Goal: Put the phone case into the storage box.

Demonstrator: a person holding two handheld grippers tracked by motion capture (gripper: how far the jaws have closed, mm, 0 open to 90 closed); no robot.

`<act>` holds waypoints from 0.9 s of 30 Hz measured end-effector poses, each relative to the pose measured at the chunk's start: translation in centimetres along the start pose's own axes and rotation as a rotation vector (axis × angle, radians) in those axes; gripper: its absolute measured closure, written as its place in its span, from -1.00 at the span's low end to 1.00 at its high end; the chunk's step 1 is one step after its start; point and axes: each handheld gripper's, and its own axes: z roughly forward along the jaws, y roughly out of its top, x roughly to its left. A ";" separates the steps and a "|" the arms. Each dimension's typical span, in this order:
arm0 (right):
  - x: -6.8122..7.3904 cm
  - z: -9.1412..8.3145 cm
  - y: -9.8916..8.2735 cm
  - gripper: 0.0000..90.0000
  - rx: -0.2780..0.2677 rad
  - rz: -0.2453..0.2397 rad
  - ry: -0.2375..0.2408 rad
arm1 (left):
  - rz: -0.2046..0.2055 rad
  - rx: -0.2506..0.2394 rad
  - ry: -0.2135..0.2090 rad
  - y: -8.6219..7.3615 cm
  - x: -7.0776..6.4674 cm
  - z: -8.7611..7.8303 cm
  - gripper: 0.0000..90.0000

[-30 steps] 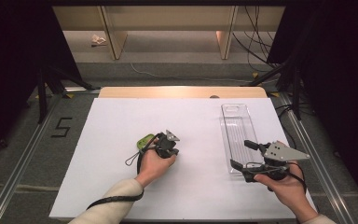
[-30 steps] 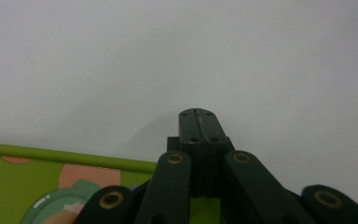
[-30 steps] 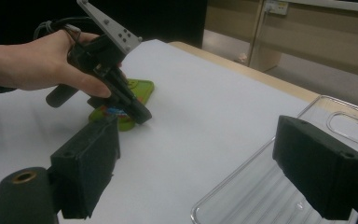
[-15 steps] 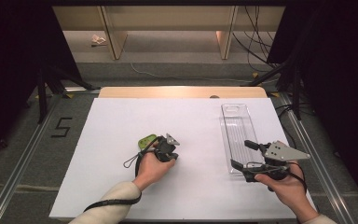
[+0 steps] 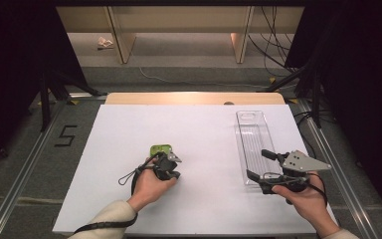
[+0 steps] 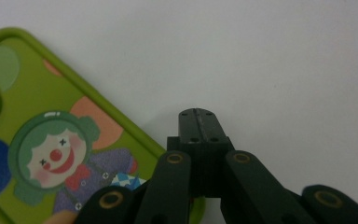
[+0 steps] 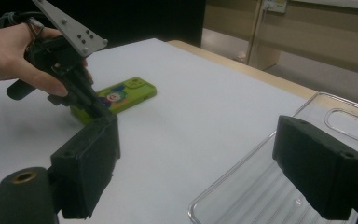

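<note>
A green phone case [image 5: 160,149] with a clown picture [image 6: 51,154] lies flat on the white table, left of the middle. My left gripper [image 5: 173,160] is just to its near right, shut with nothing between its jaws [image 6: 196,116]. The tips point down at the bare table beside the case's edge. In the right gripper view the left gripper [image 7: 95,108] stands at the near end of the green case [image 7: 121,95]. A clear phone case [image 5: 253,139] lies at the right. My right gripper [image 5: 257,164] stands open over its near end [image 7: 205,163], pads apart from it.
The white board [image 5: 204,124] ends in a wooden strip [image 5: 194,98] at the far side. Beyond it are a low shelf unit [image 5: 179,30] and loose cables [image 5: 273,45]. A metal rail and a floor mark "5" [image 5: 65,135] lie at the left.
My left gripper has drawn back a little toward the person, off the green case's right side. The green case, the clear case and the right gripper have stayed where they were.
</note>
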 end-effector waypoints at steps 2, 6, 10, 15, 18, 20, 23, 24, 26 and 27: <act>0.0 0.0 0.0 -0.65 0.001 -0.001 -0.003 | -0.006 0.007 -0.003 -0.4 0.3 -0.3 1.00; 0.0 0.0 0.0 -0.65 0.002 0.001 -0.006 | -0.019 0.023 -0.001 -1.0 0.8 -0.7 1.00; 0.0 0.0 0.0 -0.64 0.003 0.002 -0.010 | -0.039 0.033 0.004 -2.0 1.5 -1.5 1.00; -0.1 0.0 0.0 -0.65 0.001 0.004 -0.013 | -0.058 0.042 0.010 -3.0 2.3 -2.2 1.00; -0.1 0.0 -0.1 -0.65 0.001 0.004 -0.013 | -0.073 0.043 0.012 -3.6 2.8 -2.5 1.00; 0.0 0.0 0.0 -0.65 0.001 0.005 -0.013 | -0.080 0.041 0.018 -3.8 3.0 -2.7 1.00; -0.1 0.0 -0.1 -0.65 0.001 0.003 -0.014 | -0.077 0.044 0.016 -3.9 3.1 -2.8 1.00; -0.1 0.0 -0.1 -0.65 0.001 0.003 -0.014 | -0.079 0.045 0.016 -3.9 3.2 -2.8 1.00; -0.1 0.0 0.0 -0.64 0.001 0.003 -0.014 | -0.076 0.047 0.017 -3.9 3.2 -2.8 1.00; -0.1 0.0 0.0 -0.65 0.001 0.004 -0.014 | -0.074 0.048 0.017 -3.9 3.1 -2.8 0.99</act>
